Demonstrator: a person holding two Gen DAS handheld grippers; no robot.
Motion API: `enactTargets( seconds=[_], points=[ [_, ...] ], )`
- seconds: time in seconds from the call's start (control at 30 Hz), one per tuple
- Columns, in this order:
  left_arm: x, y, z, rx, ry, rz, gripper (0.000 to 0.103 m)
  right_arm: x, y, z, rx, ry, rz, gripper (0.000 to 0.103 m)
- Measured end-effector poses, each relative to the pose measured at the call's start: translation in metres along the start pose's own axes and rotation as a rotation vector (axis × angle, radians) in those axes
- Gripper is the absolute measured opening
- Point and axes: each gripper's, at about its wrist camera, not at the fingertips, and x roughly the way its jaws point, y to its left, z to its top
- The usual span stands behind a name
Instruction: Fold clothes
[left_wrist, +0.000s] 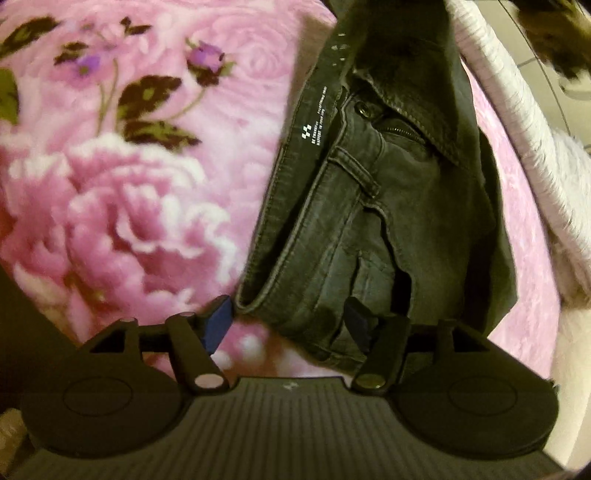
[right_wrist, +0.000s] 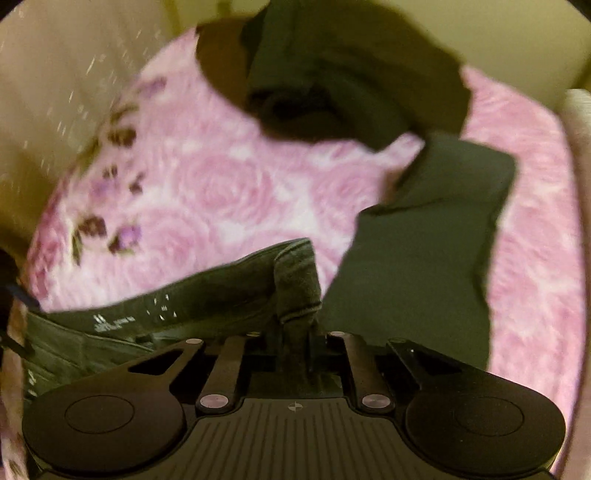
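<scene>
1. The dark grey denim jeans (left_wrist: 369, 206) lie on the pink rose-patterned fleece blanket (left_wrist: 110, 192), waistband end nearest both grippers.
2. The right gripper (right_wrist: 297, 332) is clamped on a pinch of the waistband.
3. The left gripper (left_wrist: 288, 321) has its blue-padded jaws apart, straddling the waistband's corner, not yet pressing.
4. Judgement: close squarely on both layers, then lift evenly so the fold stays aligned.

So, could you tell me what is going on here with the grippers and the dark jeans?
A person is folding dark jeans on a pink floral blanket, with a handheld gripper in each hand. The right gripper is shut on a bunched bit of the waistband. The left gripper is open, its jaws on either side of the waistband's corner, not pressing it. Another dark garment lies further back.
</scene>
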Motion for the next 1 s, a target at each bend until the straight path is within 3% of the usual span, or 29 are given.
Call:
enactTargets(
  seconds=[0.13,0.17,0.2,0.33,0.4,0.53,0.8,1.0],
  points=[
    [0.004,0.000,0.001,-0.012,-0.026,0.023,0.063,-0.044,0.026,-0.017,0.036,-0.057,-0.057,0.009],
    [0.005,-0.001,0.001,-0.013,-0.034,0.036,0.058,-0.053,0.031,-0.021,0.045,-0.066,-0.070,0.009],
    [0.006,-0.001,0.001,-0.013,-0.042,0.049,0.043,-0.062,0.036,-0.025,0.054,-0.076,-0.083,0.009],
    [-0.001,-0.003,0.002,0.025,-0.075,0.037,0.023,-0.087,0.051,-0.040,0.093,-0.104,-0.139,0.009],
    [-0.015,-0.009,0.003,0.091,-0.141,0.050,0.016,-0.098,0.058,-0.046,0.111,-0.116,-0.175,0.009],
    [-0.061,-0.013,0.024,0.184,-0.326,0.137,0.013,-0.126,0.075,-0.053,0.163,-0.158,-0.261,0.008],
    [-0.174,-0.008,0.137,0.466,-0.618,0.271,0.012,-0.213,0.137,-0.043,0.322,-0.379,-0.431,0.007],
    [-0.284,-0.056,0.227,0.772,-0.878,0.299,0.012,-0.284,0.198,-0.032,0.545,-0.602,-0.577,0.007]
  ],
)
